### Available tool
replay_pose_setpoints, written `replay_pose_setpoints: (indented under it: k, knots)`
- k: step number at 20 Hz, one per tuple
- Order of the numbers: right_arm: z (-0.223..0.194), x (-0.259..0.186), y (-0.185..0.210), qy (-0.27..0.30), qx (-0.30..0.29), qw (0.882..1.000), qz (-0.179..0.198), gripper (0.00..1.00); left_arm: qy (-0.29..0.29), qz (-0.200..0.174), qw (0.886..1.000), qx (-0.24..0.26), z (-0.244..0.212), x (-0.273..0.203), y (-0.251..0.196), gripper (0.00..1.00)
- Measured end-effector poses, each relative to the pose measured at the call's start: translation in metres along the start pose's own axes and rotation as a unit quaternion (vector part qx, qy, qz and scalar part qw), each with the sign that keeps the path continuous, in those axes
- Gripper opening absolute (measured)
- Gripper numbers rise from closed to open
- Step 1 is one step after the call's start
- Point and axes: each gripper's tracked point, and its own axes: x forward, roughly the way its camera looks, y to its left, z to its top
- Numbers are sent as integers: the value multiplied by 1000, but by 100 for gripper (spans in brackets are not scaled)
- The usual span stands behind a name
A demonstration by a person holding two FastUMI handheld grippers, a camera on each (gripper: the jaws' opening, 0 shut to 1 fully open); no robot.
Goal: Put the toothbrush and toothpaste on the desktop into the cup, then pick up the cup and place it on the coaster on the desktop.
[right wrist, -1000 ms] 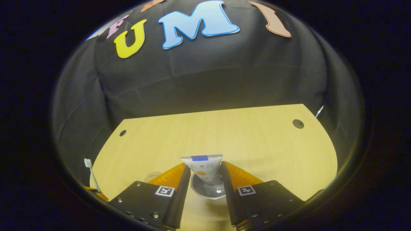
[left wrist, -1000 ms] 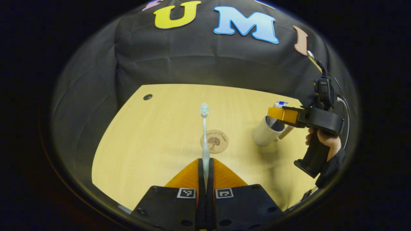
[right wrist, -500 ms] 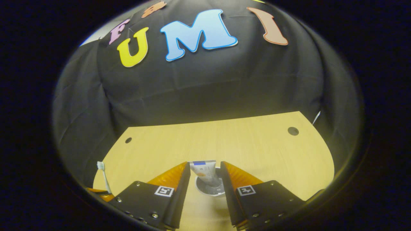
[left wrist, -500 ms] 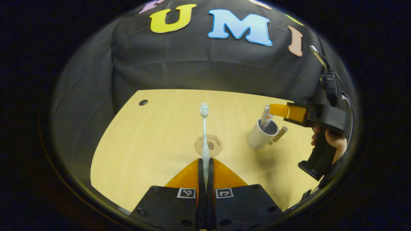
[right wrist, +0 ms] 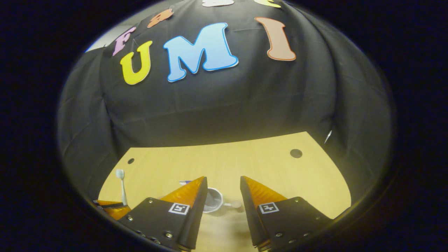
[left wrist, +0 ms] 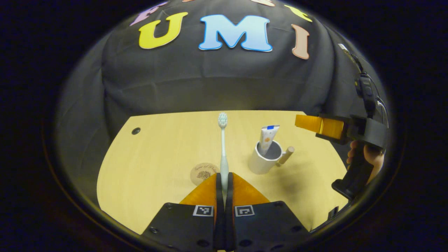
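My left gripper (left wrist: 224, 176) is shut on the handle of a pale toothbrush (left wrist: 223, 147), whose bristle head points away over the wooden desktop (left wrist: 157, 154). Just left of the fingers lies a round coaster (left wrist: 202, 173) with a tree print. A white cup (left wrist: 264, 159) with a wooden handle stands to the right, and the toothpaste tube (left wrist: 268, 137) leans inside it. The right gripper (left wrist: 308, 122), held by a hand, hovers up and to the right of the cup. In the right gripper view my right gripper (right wrist: 222, 182) is open above the cup (right wrist: 212, 201), with the toothbrush (right wrist: 121, 185) at far left.
The booth's black cloth wall rises behind the desktop (right wrist: 245, 161). Small round holes (left wrist: 135, 131) (right wrist: 295, 153) sit near the desk's far corners. A hand (left wrist: 367, 155) grips the right gripper's handle at the desk's right edge.
The right gripper let go of the toothpaste, which now stands in the cup, and drew up and back. My left gripper with the toothbrush shifted so the coaster and cup sit nearer.
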Motion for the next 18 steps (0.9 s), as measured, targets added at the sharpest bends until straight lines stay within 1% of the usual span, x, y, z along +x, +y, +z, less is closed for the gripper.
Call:
replay_pose_setpoints:
  k: [2, 8, 13, 18]
  knots:
    - [2, -6, -18, -3, 3, 1000, -13, 57, -6, -14, 1000, 20, 12, 7, -11, 8]
    - [-3, -20, -76, 2, 25, 998, -59, 57, -17, -53, 996, 74, 36, 37, -72, 8]
    - [-8, -33, -122, 9, 41, 995, -96, 57, -15, -82, 991, 100, 44, 69, -115, 7]
    - [-12, -41, -161, 13, 62, 990, -129, 57, -20, -103, 986, 130, 55, 93, -146, 8]
